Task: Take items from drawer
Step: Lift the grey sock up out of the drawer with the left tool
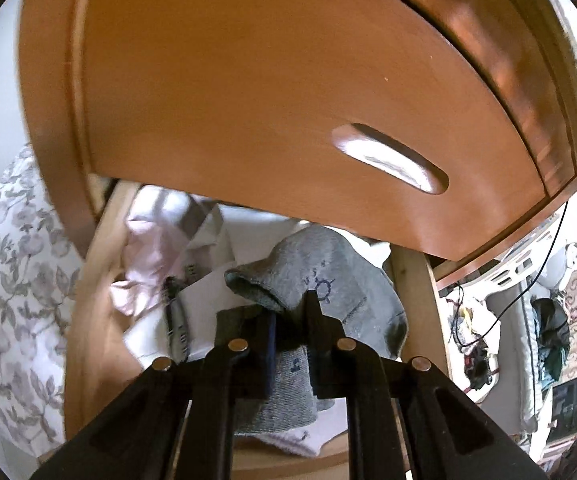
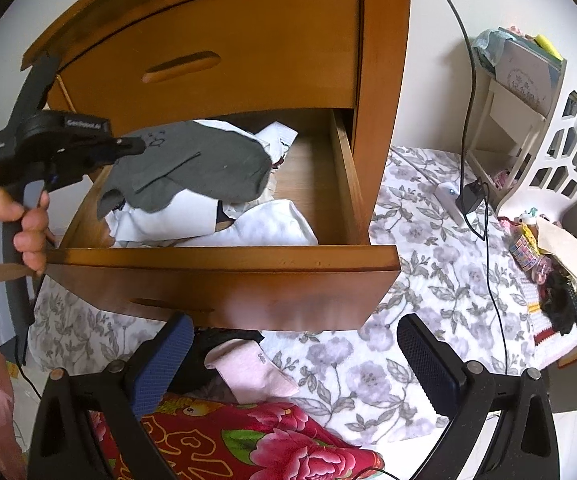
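Left wrist view: the left tool (image 1: 288, 320) has its jaws pressed together on a grey sock (image 1: 320, 280), which hangs over the open drawer (image 1: 100, 280).
Drawer contents: white and pale pink clothes (image 1: 148, 248) lie under the sock.
Right wrist view: the right tool (image 2: 288, 364) is spread wide with nothing between its jaws, in front of the drawer's face.
Left tool from here: a hand (image 2: 8, 228) holds it at the drawer's left side, the grey sock pinched at its tip.
Bed: a pink sock (image 2: 252, 372) lies on the floral sheet (image 2: 408, 300) below the drawer.
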`<action>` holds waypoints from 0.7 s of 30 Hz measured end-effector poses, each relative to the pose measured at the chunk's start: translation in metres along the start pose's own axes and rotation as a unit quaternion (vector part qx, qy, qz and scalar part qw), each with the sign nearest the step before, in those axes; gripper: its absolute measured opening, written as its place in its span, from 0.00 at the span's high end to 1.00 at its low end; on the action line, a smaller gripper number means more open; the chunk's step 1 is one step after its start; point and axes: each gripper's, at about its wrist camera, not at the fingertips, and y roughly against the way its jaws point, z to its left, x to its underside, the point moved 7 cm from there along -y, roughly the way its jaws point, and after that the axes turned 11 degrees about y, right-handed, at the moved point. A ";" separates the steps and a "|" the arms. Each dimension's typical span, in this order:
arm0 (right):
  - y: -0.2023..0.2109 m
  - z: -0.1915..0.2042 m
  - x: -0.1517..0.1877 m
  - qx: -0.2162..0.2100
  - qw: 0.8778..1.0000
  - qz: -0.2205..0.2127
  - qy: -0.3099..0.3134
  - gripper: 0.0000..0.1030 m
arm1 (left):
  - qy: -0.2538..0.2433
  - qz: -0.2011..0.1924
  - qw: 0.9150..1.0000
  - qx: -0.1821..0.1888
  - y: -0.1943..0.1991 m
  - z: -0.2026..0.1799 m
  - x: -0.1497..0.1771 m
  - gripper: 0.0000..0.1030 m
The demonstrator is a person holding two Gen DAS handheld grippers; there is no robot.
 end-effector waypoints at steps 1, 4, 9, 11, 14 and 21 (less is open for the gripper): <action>0.002 0.001 0.000 0.001 1.000 -0.001 0.000 0.00 | 0.000 -0.004 1.000 -0.002 0.004 0.001 -0.001 0.89; 0.004 0.002 0.000 0.001 1.000 -0.002 0.001 0.00 | -0.010 -0.016 1.000 -0.003 0.013 0.001 0.006 0.89; 0.009 0.009 0.000 -0.001 1.000 -0.006 0.008 0.00 | -0.016 -0.044 0.999 -0.006 0.039 0.001 0.001 0.89; 0.010 0.010 0.001 -0.001 1.000 -0.007 0.009 0.00 | -0.015 -0.056 0.998 -0.006 0.049 0.002 -0.002 0.89; 0.012 0.011 0.002 0.000 1.000 -0.007 0.009 0.00 | -0.013 -0.073 0.997 -0.011 0.060 0.004 -0.004 0.89; 0.020 0.014 0.002 0.003 1.000 -0.013 0.012 0.00 | -0.008 -0.111 0.994 0.013 0.101 0.001 -0.003 0.89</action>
